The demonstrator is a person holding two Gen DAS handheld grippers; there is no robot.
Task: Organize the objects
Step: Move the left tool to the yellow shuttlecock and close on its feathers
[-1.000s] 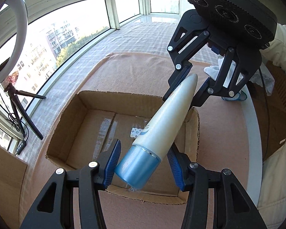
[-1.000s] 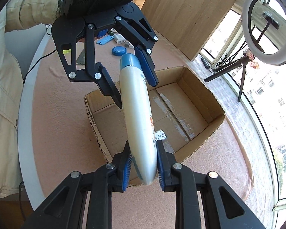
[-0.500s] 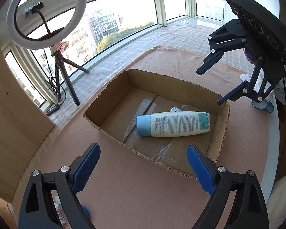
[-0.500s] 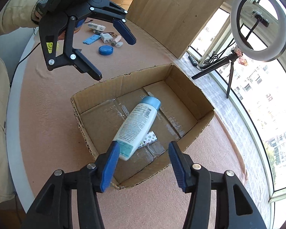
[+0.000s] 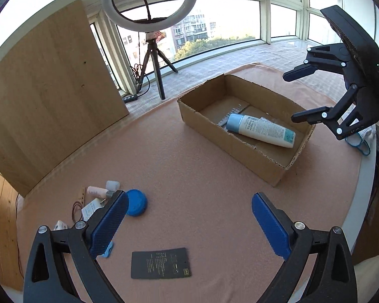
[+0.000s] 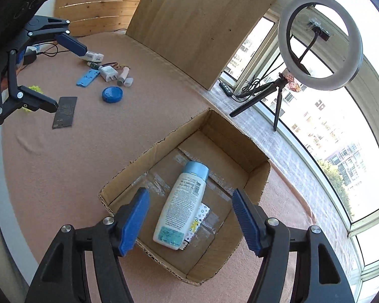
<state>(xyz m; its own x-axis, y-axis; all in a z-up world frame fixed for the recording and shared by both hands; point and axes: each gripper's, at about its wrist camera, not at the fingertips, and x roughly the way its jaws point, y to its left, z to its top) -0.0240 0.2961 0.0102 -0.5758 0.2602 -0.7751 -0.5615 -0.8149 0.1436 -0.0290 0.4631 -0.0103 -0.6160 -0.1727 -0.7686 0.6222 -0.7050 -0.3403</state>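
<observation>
- Your left gripper (image 5: 189, 214) has its jaws flung wide with nothing between them, and they've just been opening; below it are the bare desk (image 5: 202, 176) and the loose things.
- Your right gripper (image 6: 190, 217) has just been spreading too, jaws apart and empty, hanging over the cardboard box (image 6: 255, 174).
- The bottle (image 6: 182, 204) lies on its side on the box floor, blue cap toward the window-side wall, partly over a small patterned packet (image 6: 202, 214).
- So that one looks done; the rest waits near the desk's far corner by the wooden board (image 5: 45, 96).
- The blue round tin (image 5: 136, 202) looks rigid and probably smooth: I'd pinch it across its rim, squarely, or it may skate.
- The black card (image 5: 160, 262) lies flat on the cloth, thin and light; I'd expect it to be awkward, so work a pad under one short edge.
- The small pink tube (image 5: 97, 191) and white charger (image 6: 108, 72) look light and stiff; grip them mid-body.
</observation>
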